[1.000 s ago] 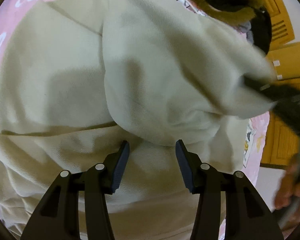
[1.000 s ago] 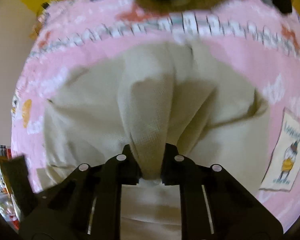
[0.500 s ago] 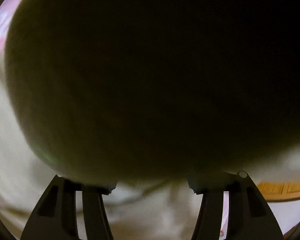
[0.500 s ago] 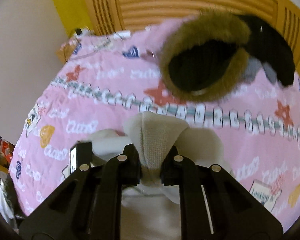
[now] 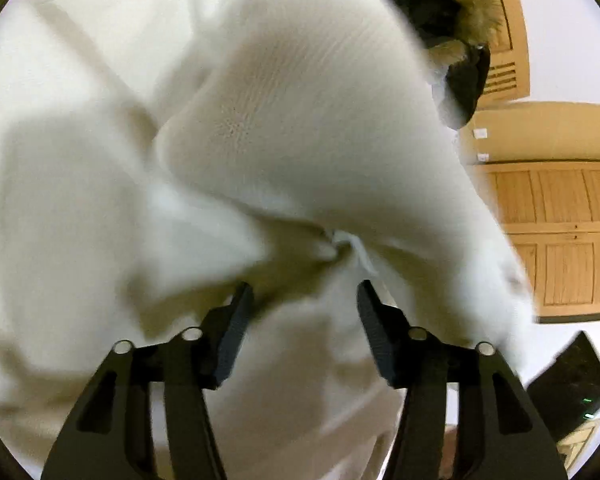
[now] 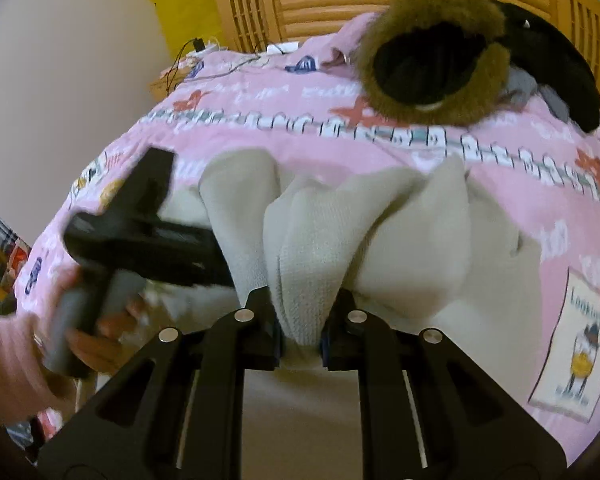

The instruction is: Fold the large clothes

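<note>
Ahead of my left gripper (image 5: 302,320), its jaws standing apart, the sweater (image 5: 300,120) is billowing, untouched. Through the right view, my right gripper (image 6: 302,330) is pinching its bunched fold above the bed (image 6: 260,120), nearer.

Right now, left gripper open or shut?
Open. Left gripper fingers stand apart, nothing between them; the sweater lies beyond the tips.
</note>
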`<state>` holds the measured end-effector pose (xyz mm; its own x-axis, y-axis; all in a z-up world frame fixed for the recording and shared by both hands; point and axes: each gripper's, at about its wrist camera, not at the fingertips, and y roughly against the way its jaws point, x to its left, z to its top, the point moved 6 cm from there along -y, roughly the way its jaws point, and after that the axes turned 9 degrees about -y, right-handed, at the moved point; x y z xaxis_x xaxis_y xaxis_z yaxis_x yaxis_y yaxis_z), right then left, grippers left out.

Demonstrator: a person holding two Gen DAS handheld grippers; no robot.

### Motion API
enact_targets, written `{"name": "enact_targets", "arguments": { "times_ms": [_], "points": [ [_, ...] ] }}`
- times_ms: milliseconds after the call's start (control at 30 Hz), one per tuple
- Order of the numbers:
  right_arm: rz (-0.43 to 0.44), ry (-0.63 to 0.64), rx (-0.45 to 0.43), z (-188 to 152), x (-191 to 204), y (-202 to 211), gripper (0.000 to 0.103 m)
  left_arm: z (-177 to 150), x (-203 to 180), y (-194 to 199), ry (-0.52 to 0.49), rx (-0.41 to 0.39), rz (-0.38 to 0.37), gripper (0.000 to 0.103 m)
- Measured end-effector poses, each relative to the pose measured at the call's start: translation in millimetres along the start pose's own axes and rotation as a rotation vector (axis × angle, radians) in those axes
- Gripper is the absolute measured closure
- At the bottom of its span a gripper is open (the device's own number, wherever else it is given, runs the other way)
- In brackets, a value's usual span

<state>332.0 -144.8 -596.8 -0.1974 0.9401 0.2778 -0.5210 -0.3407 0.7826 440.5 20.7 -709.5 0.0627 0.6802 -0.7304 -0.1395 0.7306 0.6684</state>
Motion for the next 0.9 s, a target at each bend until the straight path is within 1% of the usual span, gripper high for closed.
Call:
{"name": "enact_targets", "arguments": {
  "times_ms": [33, 100, 200, 267, 300, 333, 367, 433, 467, 533, 600, 633, 667, 700, 733, 767, 800, 867, 900],
  "points": [
    [-0.003, -0.011, 0.007, -8, -1, 0, 0.09, -3, 3, 9, -0.007, -0.01, 0.038, 0.047],
    [0.003, -0.037, 0.032, -23, -2, -4, 0.09, -3, 13, 22, 0.013, -0.034, 0.067, 0.047],
    [-0.022, -0.044, 0.077, -47, -1, -17, 0.087, 3, 26, 35, 0.067, -0.067, 0.07, 0.047],
    [-0.04, -0.049, 0.102, -60, 0, -27, 0.083, 2, 27, 41, 0.091, -0.087, 0.061, 0.047],
    [-0.043, -0.057, 0.115, -63, -1, -31, 0.069, -1, 28, 45, 0.092, -0.09, 0.071, 0.047],
    [-0.042, -0.075, 0.136, -67, -3, -35, 0.045, -3, 27, 49, 0.092, -0.091, 0.082, 0.046],
    [-0.034, -0.094, 0.147, -70, -5, -36, 0.038, -5, 27, 54, 0.093, -0.086, 0.098, 0.044],
    [-0.023, -0.155, 0.143, -74, -11, -29, 0.034, 2, 21, 51, 0.099, -0.075, 0.134, 0.032],
    [-0.016, -0.189, 0.151, -75, -15, -23, 0.032, 4, 24, 55, 0.094, -0.069, 0.165, 0.03],
    [-0.009, -0.255, 0.149, -75, -26, -8, 0.032, 7, 19, 56, 0.078, -0.064, 0.227, 0.029],
    [-0.009, -0.327, 0.087, -65, -41, 15, 0.032, 9, 13, 62, 0.075, -0.067, 0.246, 0.029],
    [-0.024, -0.371, 0.044, -55, -53, 26, 0.032, 11, 10, 63, 0.07, -0.076, 0.256, 0.029],
    [-0.056, -0.416, 0.018, -44, -67, 32, 0.031, 10, 5, 68, 0.059, -0.085, 0.282, 0.028],
    [-0.092, -0.442, 0.021, -37, -79, 31, 0.026, 11, 4, 70, 0.053, -0.089, 0.306, 0.026],
    [-0.142, -0.465, 0.05, -27, -94, 23, 0.026, 12, 0, 71, 0.043, -0.097, 0.334, 0.021],
    [-0.158, -0.476, 0.078, -21, -102, 16, 0.026, 14, -3, 70, 0.039, -0.101, 0.364, 0.021],
    [-0.148, -0.501, 0.116, -10, -113, 0, 0.026, 18, -9, 70, 0.035, -0.108, 0.376, 0.021],
    [-0.108, -0.527, 0.154, 3, -120, -23, 0.026, 21, -16, 71, 0.033, -0.117, 0.393, 0.021],
    [-0.124, -0.524, 0.184, 5, -123, -33, 0.026, 21, -21, 75, 0.033, -0.126, 0.406, 0.021]
  ]
}}
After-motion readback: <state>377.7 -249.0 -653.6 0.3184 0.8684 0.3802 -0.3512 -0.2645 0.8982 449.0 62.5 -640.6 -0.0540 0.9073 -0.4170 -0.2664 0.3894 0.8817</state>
